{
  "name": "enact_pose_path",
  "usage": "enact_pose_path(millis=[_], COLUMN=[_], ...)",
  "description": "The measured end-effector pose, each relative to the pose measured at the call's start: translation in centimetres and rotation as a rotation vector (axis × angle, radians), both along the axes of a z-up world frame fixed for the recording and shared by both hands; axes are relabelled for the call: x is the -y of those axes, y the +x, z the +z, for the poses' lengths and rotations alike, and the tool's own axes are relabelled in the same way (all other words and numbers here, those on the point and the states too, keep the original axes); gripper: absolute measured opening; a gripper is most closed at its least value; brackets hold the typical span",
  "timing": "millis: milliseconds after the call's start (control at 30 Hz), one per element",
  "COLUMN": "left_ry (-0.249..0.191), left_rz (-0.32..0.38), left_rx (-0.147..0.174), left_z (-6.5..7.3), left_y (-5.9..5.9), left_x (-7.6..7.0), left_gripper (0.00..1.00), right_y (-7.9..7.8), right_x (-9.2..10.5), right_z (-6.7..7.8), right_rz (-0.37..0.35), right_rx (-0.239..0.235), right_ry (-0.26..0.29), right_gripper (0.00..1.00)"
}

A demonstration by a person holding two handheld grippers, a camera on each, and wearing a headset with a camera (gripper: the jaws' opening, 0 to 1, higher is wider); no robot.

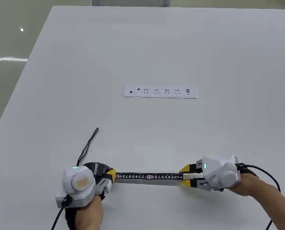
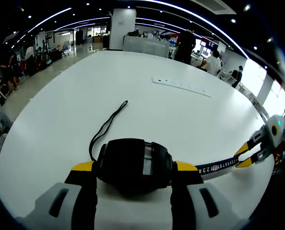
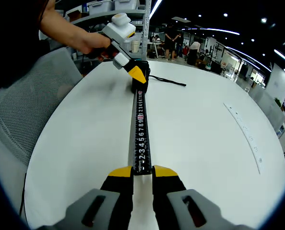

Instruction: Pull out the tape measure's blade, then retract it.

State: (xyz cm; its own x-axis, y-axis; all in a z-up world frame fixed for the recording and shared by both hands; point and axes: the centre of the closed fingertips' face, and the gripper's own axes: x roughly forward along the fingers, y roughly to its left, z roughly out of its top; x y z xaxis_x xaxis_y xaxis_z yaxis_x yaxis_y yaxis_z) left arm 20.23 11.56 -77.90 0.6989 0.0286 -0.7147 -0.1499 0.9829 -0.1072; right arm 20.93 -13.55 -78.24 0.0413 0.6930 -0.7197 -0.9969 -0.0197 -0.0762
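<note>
A black tape measure case (image 2: 133, 164) sits on the white table, clamped between the yellow-tipped fingers of my left gripper (image 2: 134, 167). In the head view that left gripper (image 1: 106, 176) is at the near left with the case (image 1: 98, 170) in it. The blade (image 1: 148, 177) runs out to the right, numbered in black and red, to my right gripper (image 1: 185, 175), which is shut on its end. The right gripper view shows the blade (image 3: 140, 136) stretching away from my right gripper (image 3: 141, 171) to the case (image 3: 140, 80). A black wrist strap (image 1: 88, 144) trails from the case.
A white power strip (image 1: 160, 91) lies flat in the middle of the table (image 1: 133, 48), well beyond the blade. A grey mesh chair (image 3: 32, 105) stands beside the table's near edge. People stand in the room far behind.
</note>
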Motion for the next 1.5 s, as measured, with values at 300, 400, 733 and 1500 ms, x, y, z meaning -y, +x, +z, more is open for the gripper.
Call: enact_pose_path(millis=[300,400,733,1500], left_ry=[-0.006,-0.008,-0.016,-0.024], left_rz=[-0.002,-0.002,-0.005,-0.02], left_rx=[0.002,0.002,-0.002,-0.005], left_z=[-0.1,-0.2,-0.3,0.0], left_y=[0.0,0.1,0.2,0.0], left_x=[0.0,-0.1,-0.3,-0.2], left_gripper=[0.57,0.58,0.58,0.58], right_y=[0.2,0.1,0.0,0.0], right_x=[-0.5,-0.6,-1.3,-2.0], right_z=[-0.1,0.0,0.3,0.3], right_rz=[0.005,0.007,0.011,0.026], right_rx=[0.0,0.0,0.003,0.003], right_ry=[0.006,0.006,0.012,0.015], right_gripper=[0.14,0.14,0.14,0.14])
